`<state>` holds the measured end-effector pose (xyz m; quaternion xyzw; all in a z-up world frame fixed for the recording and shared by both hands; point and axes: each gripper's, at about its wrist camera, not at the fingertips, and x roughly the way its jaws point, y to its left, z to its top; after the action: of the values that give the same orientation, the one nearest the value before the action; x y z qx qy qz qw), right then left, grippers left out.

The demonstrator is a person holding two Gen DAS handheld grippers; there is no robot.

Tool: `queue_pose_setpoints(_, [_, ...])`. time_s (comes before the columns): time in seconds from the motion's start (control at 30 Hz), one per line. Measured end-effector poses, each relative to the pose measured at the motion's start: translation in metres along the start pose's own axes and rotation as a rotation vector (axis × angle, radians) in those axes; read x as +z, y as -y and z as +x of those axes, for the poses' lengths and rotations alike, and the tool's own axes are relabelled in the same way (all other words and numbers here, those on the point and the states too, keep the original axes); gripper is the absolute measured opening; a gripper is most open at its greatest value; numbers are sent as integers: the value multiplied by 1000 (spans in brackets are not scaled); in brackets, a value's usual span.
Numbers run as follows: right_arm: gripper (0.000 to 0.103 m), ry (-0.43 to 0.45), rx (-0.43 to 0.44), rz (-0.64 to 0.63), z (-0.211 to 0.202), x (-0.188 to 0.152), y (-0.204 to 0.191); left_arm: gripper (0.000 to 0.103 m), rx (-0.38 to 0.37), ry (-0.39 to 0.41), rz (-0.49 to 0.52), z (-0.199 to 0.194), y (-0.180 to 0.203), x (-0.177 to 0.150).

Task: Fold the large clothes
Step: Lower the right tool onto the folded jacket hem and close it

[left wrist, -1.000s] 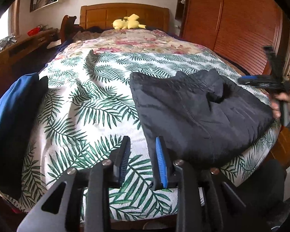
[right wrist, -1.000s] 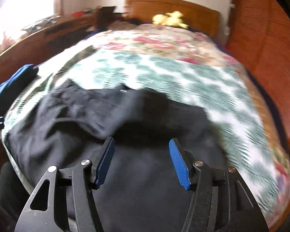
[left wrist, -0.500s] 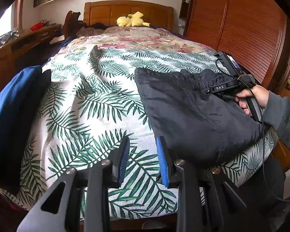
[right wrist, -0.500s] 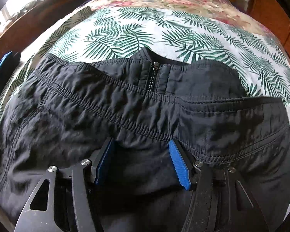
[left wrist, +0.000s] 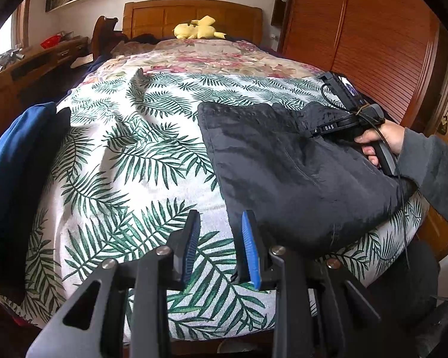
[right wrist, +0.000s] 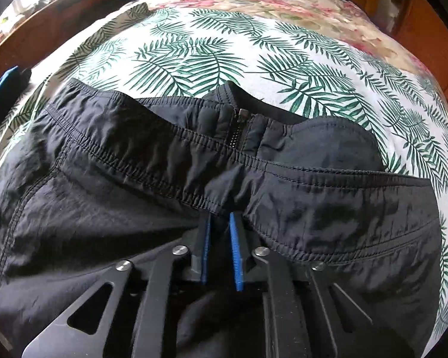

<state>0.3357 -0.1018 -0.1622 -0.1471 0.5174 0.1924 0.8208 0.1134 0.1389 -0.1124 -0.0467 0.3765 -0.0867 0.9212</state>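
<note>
Since the earlier frames the right gripper (right wrist: pixel 219 235) has come down from above the bed onto the black jacket (right wrist: pixel 134 208), and its jaws have gone from spread to nearly pressed together, pinching a gather of the elastic hem just ahead of the blue pads (right wrist: pixel 206 247).

The jacket is lying partly folded on the palm-leaf bedspread (right wrist: pixel 209 59), directly under and ahead of the right jaws. The zipper (right wrist: pixel 237 128) is sitting just beyond the pinched hem, in line with the gap. From the left wrist view, the jacket's near corner is lying just right of the left gripper (left wrist: pixel 221 247), touching or nearly touching its right finger.

The left gripper's jaws are standing part spread over bare bedspread, holding nothing, as in the earlier frames. The person's right hand (left wrist: pixel 379 140) is gripping the handle at the jacket's far side.

Risks, judged:
- The pinch appears to be taking only a thin bunch of slick fabric; a quick lift could let it slip out.
- The pads may be catching just one layer, so the fold would open when raised.
- With the left jaws idle, a one-sided pull could drag the whole jacket askew.

A blue garment (left wrist: pixel 12 155) is lying well left of the left jaws.
</note>
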Motion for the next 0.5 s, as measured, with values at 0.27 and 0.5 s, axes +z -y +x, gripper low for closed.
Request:
queue_pose_setpoints(0.27, [2,100,-41,-65,-8,25,-21,27,4,19,8,-8,4,2])
queue_pose_setpoints(0.5, [2,117,-93,-21,-12,43,-13,27,11,45,11,-18,11,9])
